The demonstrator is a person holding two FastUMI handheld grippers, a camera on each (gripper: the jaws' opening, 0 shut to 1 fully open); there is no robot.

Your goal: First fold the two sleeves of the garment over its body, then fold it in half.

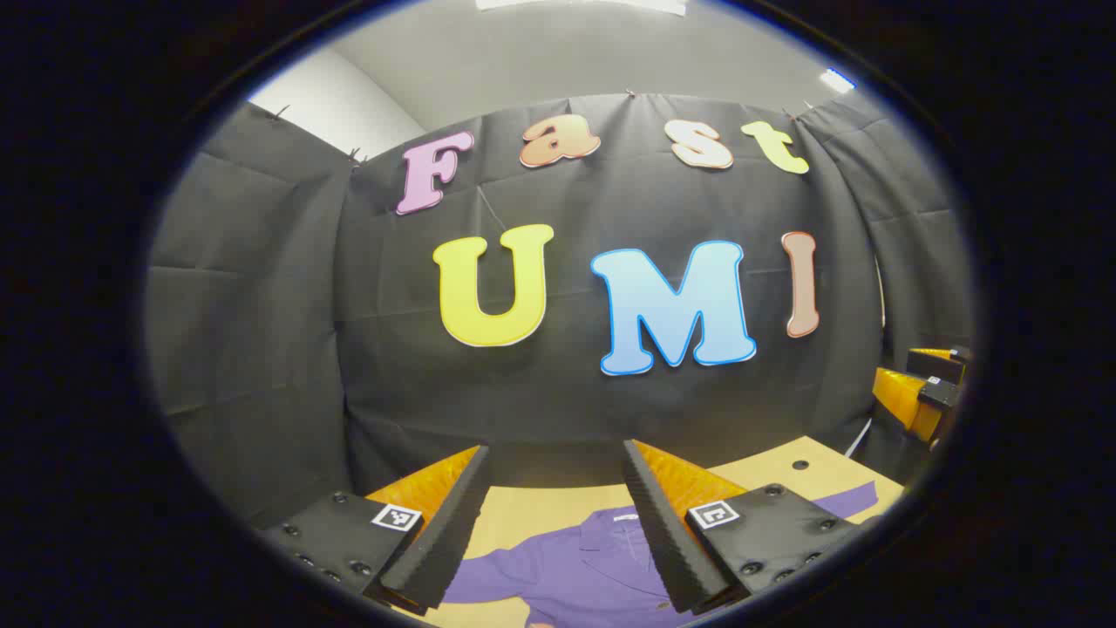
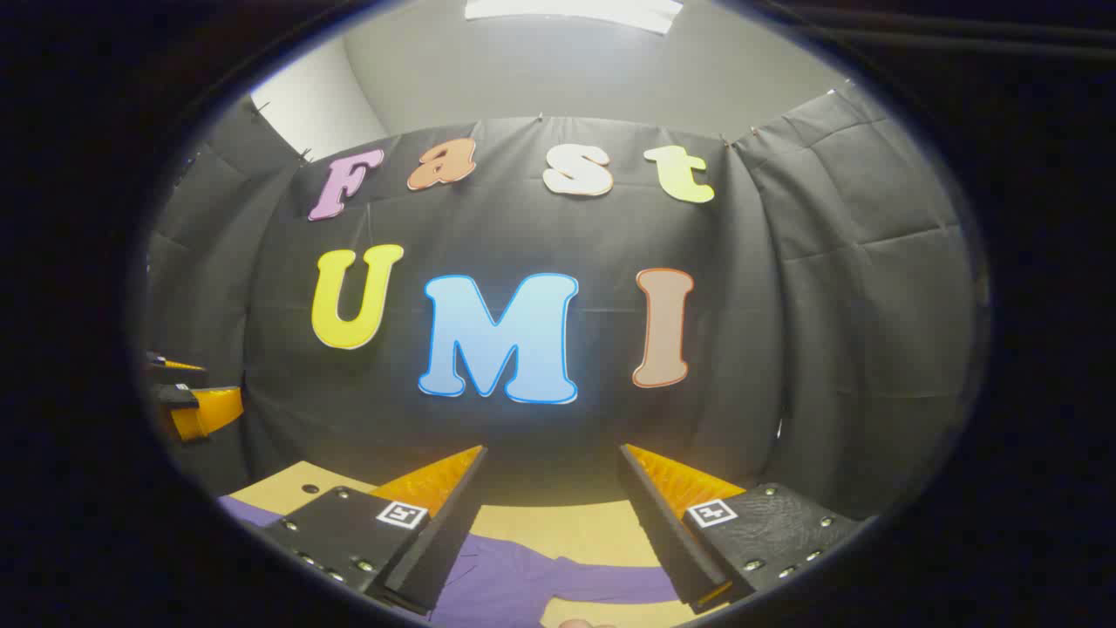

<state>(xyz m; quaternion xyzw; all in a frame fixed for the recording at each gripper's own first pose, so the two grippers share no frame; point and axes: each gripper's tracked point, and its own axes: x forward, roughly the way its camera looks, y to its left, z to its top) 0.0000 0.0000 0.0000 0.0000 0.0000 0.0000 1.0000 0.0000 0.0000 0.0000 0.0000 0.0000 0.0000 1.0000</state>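
The garment (image 1: 575, 567) was purple, with a collar (image 1: 623, 528) showing between the fingers of our left gripper (image 1: 554, 523). It lay flat on the bench (image 1: 785, 471), low in the left gripper view, and one sleeve (image 1: 846, 499) reached out toward the right edge of that view. In the right gripper view we saw more of the purple cloth (image 2: 523, 580) under our right gripper (image 2: 554, 523), spread across the bench. Both grippers had their jaws wide apart and held nothing; both hung above the garment without touching it. The bench top was a pale wood colour with a small dark hole (image 1: 799, 465) near its far edge. Black cloth (image 1: 261, 305) walled the booth on three sides, close behind the bench. Far right in the left gripper view we saw the other gripper, well apart from ours.
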